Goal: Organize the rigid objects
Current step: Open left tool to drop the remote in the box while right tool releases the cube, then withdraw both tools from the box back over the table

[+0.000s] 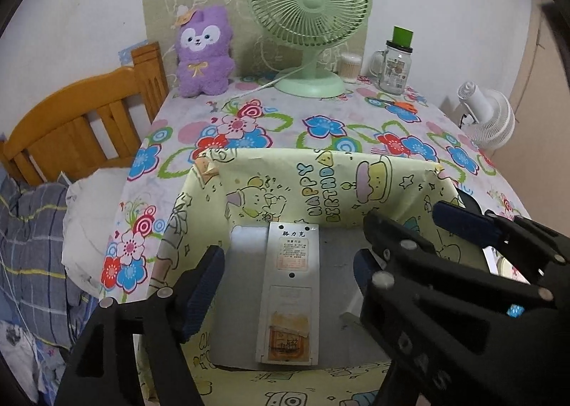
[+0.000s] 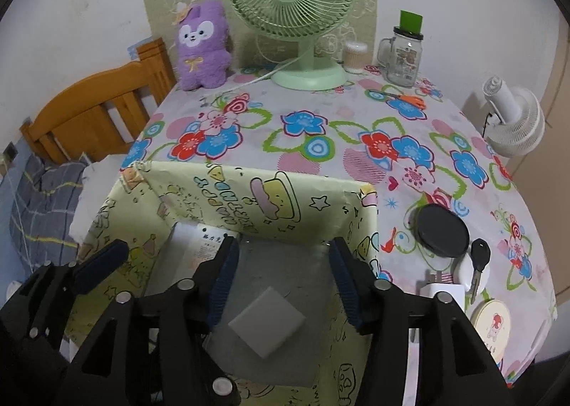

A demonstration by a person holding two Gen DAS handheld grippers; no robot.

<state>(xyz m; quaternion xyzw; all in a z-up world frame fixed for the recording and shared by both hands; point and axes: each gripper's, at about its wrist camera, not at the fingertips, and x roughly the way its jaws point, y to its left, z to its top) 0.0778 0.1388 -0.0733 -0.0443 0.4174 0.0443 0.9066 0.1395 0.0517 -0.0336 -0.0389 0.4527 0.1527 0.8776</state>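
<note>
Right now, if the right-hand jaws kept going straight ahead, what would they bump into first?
Probably the small grey block lying on the floor of the yellow birthday-paper box. The open right gripper points down into it, empty; exact depth is unclear.

Soft, even indoor light, a little dim, fills both fisheye views. Shadows are faint, with no harsh glare. Straight lines bow strongly toward dark rounded corners. The floral-clothed counter [image 2: 320,128] looks sharp; the near black grippers appear slightly soft.
</note>
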